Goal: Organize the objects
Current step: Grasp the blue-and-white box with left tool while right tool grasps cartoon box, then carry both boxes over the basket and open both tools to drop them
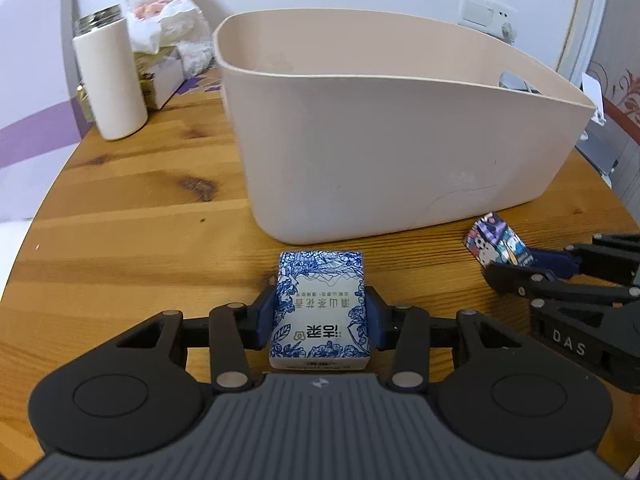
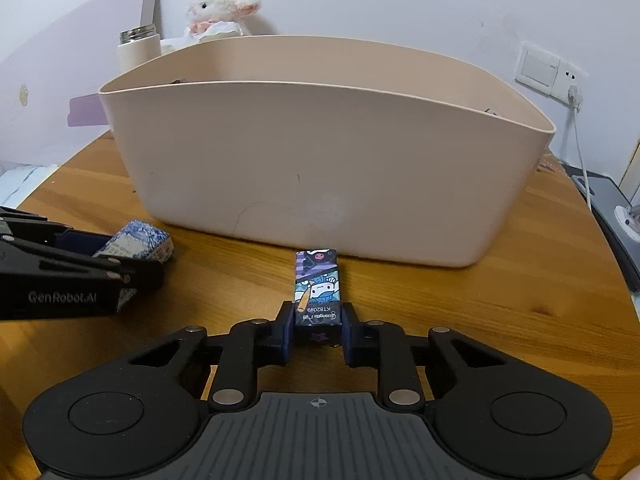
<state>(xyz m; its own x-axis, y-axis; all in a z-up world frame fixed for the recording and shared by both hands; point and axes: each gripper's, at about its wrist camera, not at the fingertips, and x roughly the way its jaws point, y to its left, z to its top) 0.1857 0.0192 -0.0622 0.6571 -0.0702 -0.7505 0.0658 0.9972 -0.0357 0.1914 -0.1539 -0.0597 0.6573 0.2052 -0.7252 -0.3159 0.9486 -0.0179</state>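
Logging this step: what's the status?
Left gripper shut on blue-white box. Right gripper shut on cartoon box. Beige bin directly ahead, nothing between.

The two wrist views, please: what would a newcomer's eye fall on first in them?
The big beige bin fills the middle of the wooden table, just beyond both grippers. In front of it, the left hand-held gripper is clamped on a blue-and-white patterned box, and the right hand-held gripper grips a slim cartoon-printed box. Behind the bin, at the wall, sit a white plush lamb and a white bottle.
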